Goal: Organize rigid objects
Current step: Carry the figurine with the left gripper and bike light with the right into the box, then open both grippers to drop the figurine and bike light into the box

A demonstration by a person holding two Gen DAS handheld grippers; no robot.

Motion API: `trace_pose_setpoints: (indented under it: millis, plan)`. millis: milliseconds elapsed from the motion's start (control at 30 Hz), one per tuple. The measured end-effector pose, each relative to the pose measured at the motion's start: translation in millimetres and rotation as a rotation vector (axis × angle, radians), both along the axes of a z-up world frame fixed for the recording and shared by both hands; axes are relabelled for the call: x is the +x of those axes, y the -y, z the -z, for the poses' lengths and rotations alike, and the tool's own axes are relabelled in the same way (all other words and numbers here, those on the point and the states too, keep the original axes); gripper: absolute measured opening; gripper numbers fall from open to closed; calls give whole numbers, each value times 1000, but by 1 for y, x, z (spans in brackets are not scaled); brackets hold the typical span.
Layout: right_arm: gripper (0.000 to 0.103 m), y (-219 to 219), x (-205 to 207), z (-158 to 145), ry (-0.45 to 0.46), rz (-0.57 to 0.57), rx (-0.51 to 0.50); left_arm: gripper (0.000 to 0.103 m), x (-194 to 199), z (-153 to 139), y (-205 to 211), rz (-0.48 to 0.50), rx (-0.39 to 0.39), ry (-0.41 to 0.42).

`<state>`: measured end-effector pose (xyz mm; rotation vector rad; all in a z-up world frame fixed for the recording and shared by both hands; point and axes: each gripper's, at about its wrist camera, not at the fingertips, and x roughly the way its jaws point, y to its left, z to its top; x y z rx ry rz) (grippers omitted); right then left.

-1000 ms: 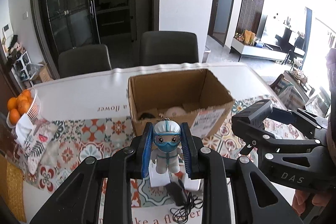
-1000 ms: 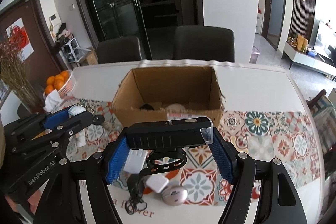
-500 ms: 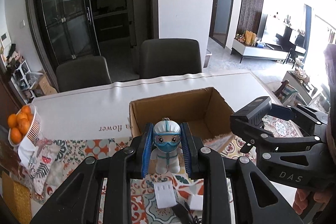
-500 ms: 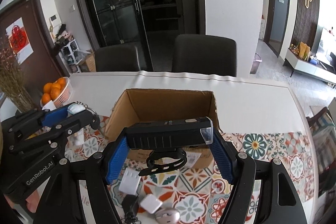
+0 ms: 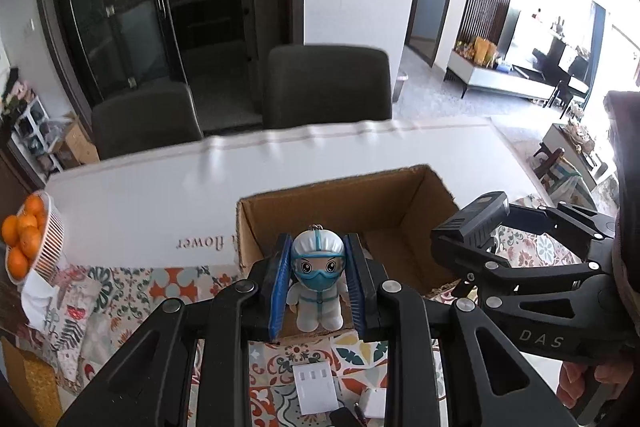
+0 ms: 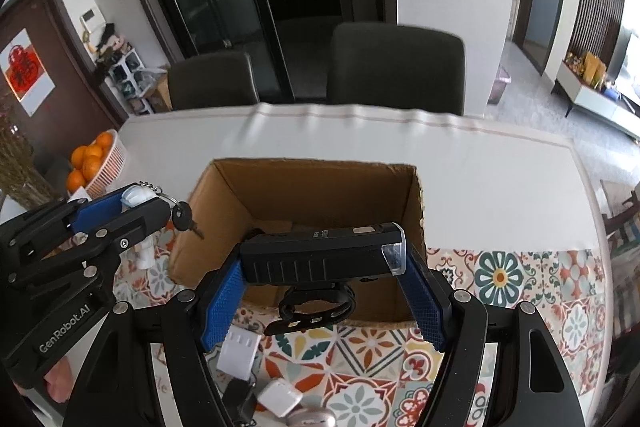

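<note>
White chargers [image 6: 238, 347] lie nearest on the patterned tablecloth [image 6: 500, 279]; above them my left gripper [image 5: 318, 285] is clamped on a masked doll keychain [image 5: 318, 283], my right gripper [image 6: 324, 291] on a black bike light [image 6: 320, 255], both at the cardboard box [image 6: 304, 187]. Step: delivering 2 items; next, I reckon, lower inside and release.

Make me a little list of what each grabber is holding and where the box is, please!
left gripper: shut on the doll keychain, upright, key dangling
right gripper: shut on the black bike light, held crosswise
cardboard box: open, on the table, just beyond both grippers
still on the table: white chargers, near side of the box
fruit basket: oranges, left of the box
</note>
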<state>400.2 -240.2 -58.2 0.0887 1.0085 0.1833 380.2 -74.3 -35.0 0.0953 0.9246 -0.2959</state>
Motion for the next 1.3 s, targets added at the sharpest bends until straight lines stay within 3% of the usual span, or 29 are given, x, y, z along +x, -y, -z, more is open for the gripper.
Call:
trace_pose_setpoints:
  millis: [367, 600, 767, 967, 1300]
  plan:
    - [73, 0, 26, 36, -102, 10, -7, 27, 31, 46, -1, -44, 18, -149]
    - [74, -1, 34, 50, -133, 8, 8, 36, 29, 47, -6, -80, 58, -128]
    - [77, -2, 29, 49, -125, 23, -22, 53, 20, 42, -10, -112, 94, -82]
    - [80, -2, 6, 29, -65, 63, -93, 63, 0, 32, -17, -145, 88, -45]
    - [80, -2, -48, -1, 26, 75, -117, 82, -49, 10, -24, -155, 87, 30]
